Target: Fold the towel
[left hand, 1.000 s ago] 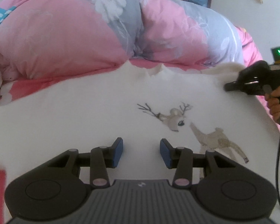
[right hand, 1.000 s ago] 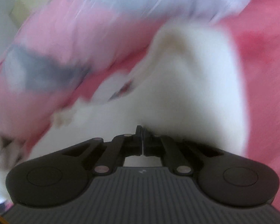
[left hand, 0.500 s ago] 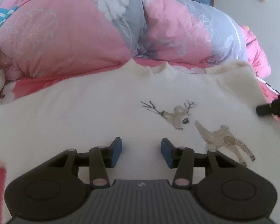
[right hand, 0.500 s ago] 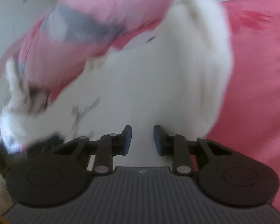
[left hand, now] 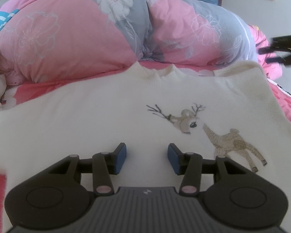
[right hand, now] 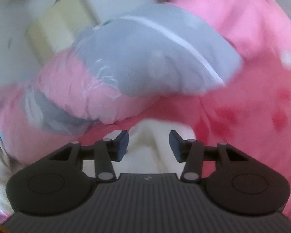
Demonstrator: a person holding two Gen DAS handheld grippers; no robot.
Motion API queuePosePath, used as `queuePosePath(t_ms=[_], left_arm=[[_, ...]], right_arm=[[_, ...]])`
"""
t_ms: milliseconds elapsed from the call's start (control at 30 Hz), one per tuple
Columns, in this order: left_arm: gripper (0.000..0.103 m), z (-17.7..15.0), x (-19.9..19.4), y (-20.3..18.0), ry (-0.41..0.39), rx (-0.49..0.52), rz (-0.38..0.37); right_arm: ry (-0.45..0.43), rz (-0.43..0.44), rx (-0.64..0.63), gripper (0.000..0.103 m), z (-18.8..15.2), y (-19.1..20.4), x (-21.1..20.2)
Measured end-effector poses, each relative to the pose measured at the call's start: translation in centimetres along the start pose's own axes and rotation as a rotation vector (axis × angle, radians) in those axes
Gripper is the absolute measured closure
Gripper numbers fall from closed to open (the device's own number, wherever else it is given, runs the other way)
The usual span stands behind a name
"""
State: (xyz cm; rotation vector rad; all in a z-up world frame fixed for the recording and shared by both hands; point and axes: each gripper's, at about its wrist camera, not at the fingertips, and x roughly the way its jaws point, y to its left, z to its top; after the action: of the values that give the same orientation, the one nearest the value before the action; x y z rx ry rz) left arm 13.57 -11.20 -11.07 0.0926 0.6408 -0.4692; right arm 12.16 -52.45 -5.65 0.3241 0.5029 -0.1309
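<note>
Towel [left hand: 106,116], cream with two deer stitched on it, lies spread flat on a pink bed sheet [left hand: 25,93], its far edge wavy and just short of a bunched pink and grey quilt [left hand: 77,35]. Left gripper [left hand: 146,158] hovers low over the near part of the cloth, jaws parted with only bare towel showing between the blue pads and nothing held. Right gripper [right hand: 149,142] appears blurred at the right edge of the left view, above the towel's far right corner. In its own blurred view its jaws are opening; a fold of white towel lies below and beyond the gap, not pinched by the pads. Behind it are the quilt and sheet.
</note>
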Motion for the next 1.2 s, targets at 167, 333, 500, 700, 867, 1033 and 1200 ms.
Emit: queuePosePath(t_ms=[167, 333, 500, 700, 867, 1033, 1200], left_arm=[[0.054, -0.1, 0.0, 0.0, -0.002, -0.001, -0.001], [0.054, -0.1, 0.0, 0.0, -0.004, 0.002, 0.000], [0.054, -0.1, 0.0, -0.1, -0.003, 0.008, 0.003], [0.053, -0.1, 0.0, -0.3, -0.002, 0.021, 0.013], [0.053, -0.1, -0.1, -0.6, -0.003, 0.033, 0.024], [0.053, -0.2, -0.1, -0.8, -0.003, 0.037, 0.029], [0.053, -0.3, -0.2, -0.8, -0.003, 0.039, 0.031]], right_arm=[[0.121, -0.193, -0.501, 0.041, 1.1, 5.5, 6.4], [0.275, -0.231, -0.676, 0.045, 0.7, 6.2, 10.9], [0.270, -0.226, -0.565, 0.091, 0.6, 3.6, 10.6], [0.010, -0.121, -0.022, 0.094, 2.3, -5.7, 2.4], [-0.135, -0.025, 0.466, 0.094, -1.0, -16.1, -3.3], [-0.177, -0.050, 0.739, 0.095, -7.6, -23.0, -6.0], [-0.246, -0.023, 0.963, 0.095, -12.3, -26.8, -8.2]])
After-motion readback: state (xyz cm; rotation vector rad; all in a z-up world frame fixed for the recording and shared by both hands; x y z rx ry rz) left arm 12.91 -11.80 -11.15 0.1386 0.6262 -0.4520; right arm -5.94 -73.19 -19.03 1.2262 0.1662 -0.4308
